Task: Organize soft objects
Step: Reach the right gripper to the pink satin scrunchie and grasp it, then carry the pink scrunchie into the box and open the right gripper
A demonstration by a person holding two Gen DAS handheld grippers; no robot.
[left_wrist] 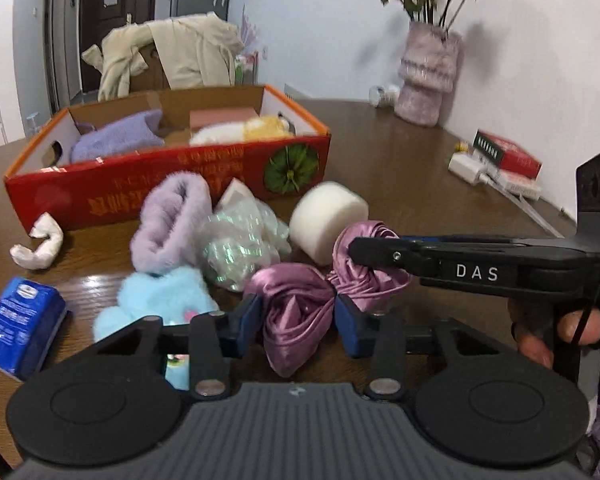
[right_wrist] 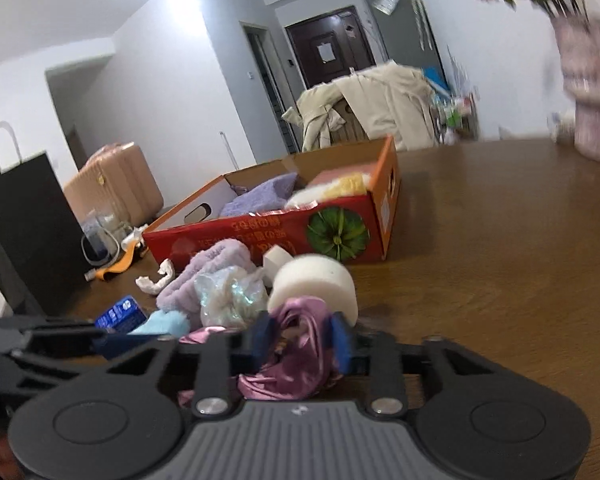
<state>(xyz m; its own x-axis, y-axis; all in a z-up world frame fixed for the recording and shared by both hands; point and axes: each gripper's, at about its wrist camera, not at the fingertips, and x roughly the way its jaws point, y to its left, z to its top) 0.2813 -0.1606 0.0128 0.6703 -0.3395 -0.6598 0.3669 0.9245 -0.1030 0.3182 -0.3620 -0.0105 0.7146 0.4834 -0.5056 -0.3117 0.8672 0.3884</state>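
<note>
Both grippers are clenched on the same mauve satin cloth (left_wrist: 296,320), which lies bunched on the brown wooden desk (left_wrist: 400,176) at the near edge of a heap of soft things. The left gripper (left_wrist: 296,320) has its blue-padded fingers (left_wrist: 242,322) pressed into the nearer fold of the cloth; the right gripper (right_wrist: 304,340) reaches in from the right side of the left wrist view and pinches the cloth's other lobe, its fingers (right_wrist: 342,344) squeezing the fabric between them. A person's fingertips (left_wrist: 556,328) curl round the right gripper's handle.

Just behind the cloth stands a white foam cylinder (left_wrist: 328,224), touching it. To its left sit a crumpled clear iridescent bag (left_wrist: 240,248), a lilac fuzzy roll (left_wrist: 168,224) and a pale blue plush toy (left_wrist: 164,300) — all crowded together. A small twisted white rag (left_wrist: 40,248) lies apart, further left, and a blue tissue pack (left_wrist: 20,320) lies near the desk's edge.

Behind the heap is an open red cardboard box (left_wrist: 160,184) with a green fruit print on its side — inside it a lavender knit piece (left_wrist: 116,140) and a yellow-and-white plush (left_wrist: 252,128). At the far right corner stands a vase of pink flowers (left_wrist: 428,76), with a red book (left_wrist: 508,156) and a white charger (left_wrist: 468,168) nearer.
</note>
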